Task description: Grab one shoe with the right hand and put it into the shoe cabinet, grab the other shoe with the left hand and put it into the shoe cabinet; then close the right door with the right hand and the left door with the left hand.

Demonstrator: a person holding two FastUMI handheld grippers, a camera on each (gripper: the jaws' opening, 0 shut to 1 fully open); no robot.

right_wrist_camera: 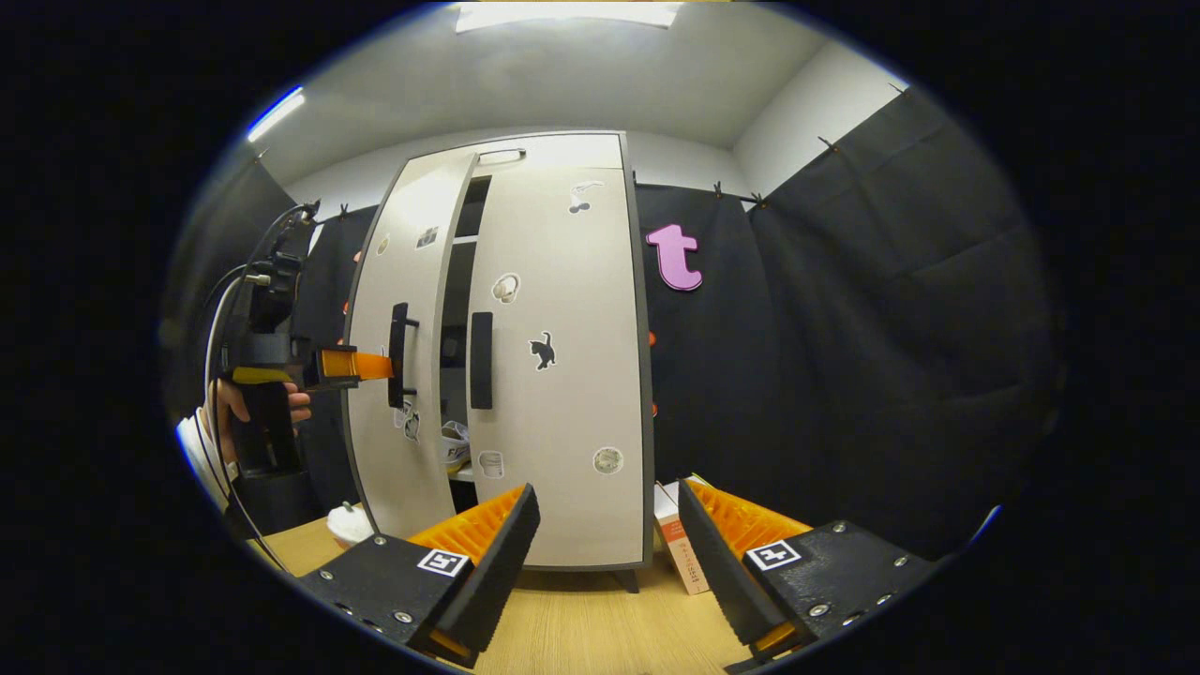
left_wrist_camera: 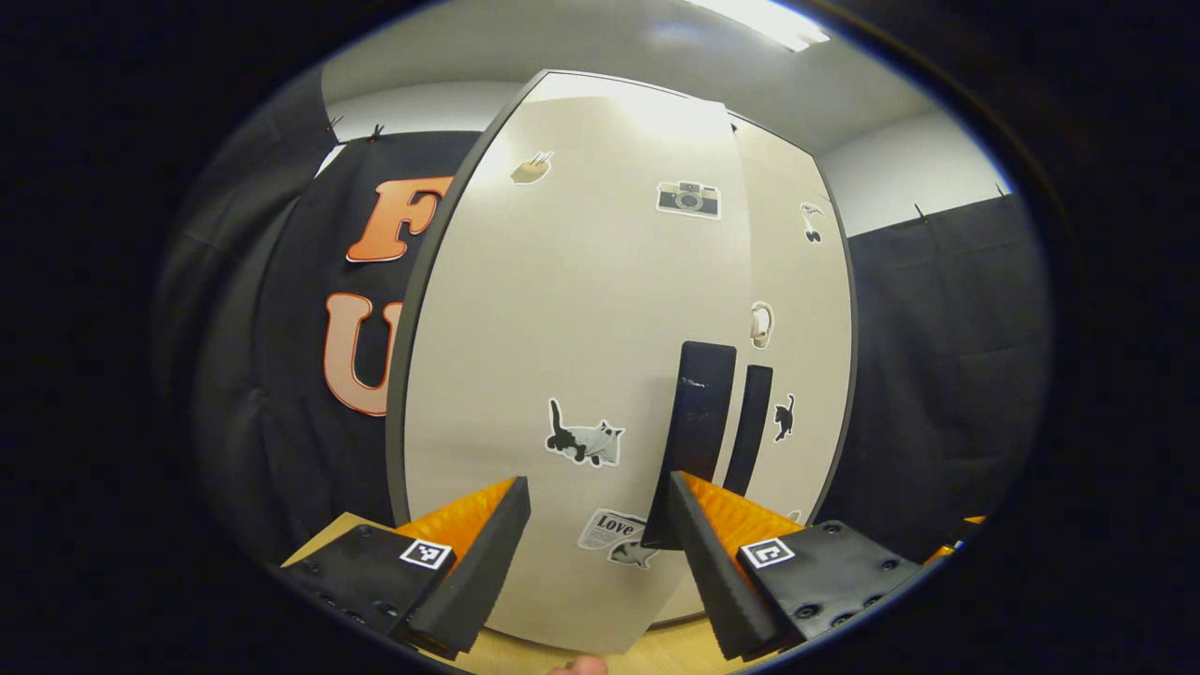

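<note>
In the right gripper view, the shoe cabinet point(right_wrist_camera: 525, 356) is seen at frame centre on the desk point(right_wrist_camera: 581, 619). Its right door point(right_wrist_camera: 562, 356) is shut; its left door point(right_wrist_camera: 403, 356) is slightly ajar. A shoe point(right_wrist_camera: 456, 444) is visible through the gap. The left tongs point(right_wrist_camera: 375, 366), at middle left, are held at the left door handle point(right_wrist_camera: 399, 354); their state cannot be told there. In the left gripper view, the left tongs point(left_wrist_camera: 600, 525) are apart. The right tongs point(right_wrist_camera: 605, 525) are apart, holding nothing.
</note>
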